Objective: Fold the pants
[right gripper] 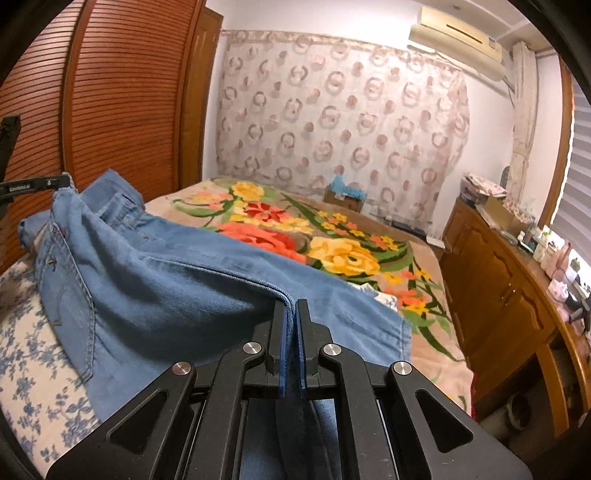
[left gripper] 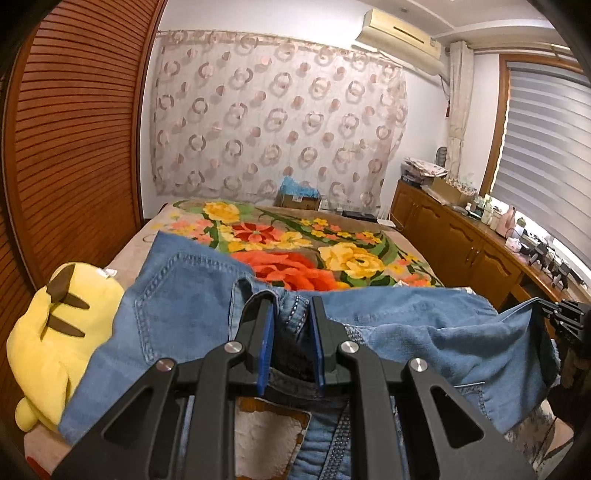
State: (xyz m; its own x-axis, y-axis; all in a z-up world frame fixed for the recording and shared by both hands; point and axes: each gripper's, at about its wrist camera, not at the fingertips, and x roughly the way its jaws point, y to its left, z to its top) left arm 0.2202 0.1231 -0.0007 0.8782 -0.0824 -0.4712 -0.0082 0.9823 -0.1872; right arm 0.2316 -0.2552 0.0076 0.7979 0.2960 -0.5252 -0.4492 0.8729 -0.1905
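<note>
Item one: blue denim pants (right gripper: 177, 288), on the bed, lifted in part off the flowered blanket (right gripper: 332, 254) and stretched between my two tongs. In the right wrist view the denim runs from 6 o'clock up toward 10 o'clock, a folded seam edge leading straight into the right tongs (right gripper: 291, 325); their blue pads are pressed together on that edge, pinching the pants. In the left wrist view the left tongs (left gripper: 291, 325) stand narrowly parted at 6 o'clock, with a bunched, studded part of the pants (left gripper: 184, 295) clamped between the pads; a leather waist patch (left gripper: 271, 435) shows below them. From there the denim spans to 3 o'clock, where the right tongs (left gripper: 554, 314) hold its far corner. Item two: a yellow plush toy (left gripper: 55, 332) at 9 o'clock, touching the denim's left edge. Item three: a blue-flowered sheet (right gripper: 33, 369) at 8 o'clock in the right wrist view, under the pants. Item four: a slatted wooden wardrobe door (left gripper: 74, 147) at 10 o'clock. Item five: a circle-patterned curtain (left gripper: 277, 122) at 12 o'clock, air conditioner (left gripper: 402, 33) at 1 o'clock. Item six: a wooden cabinet (right gripper: 509, 288) at 3 o'clock, its top crowded with small things I cannot make out.
</note>
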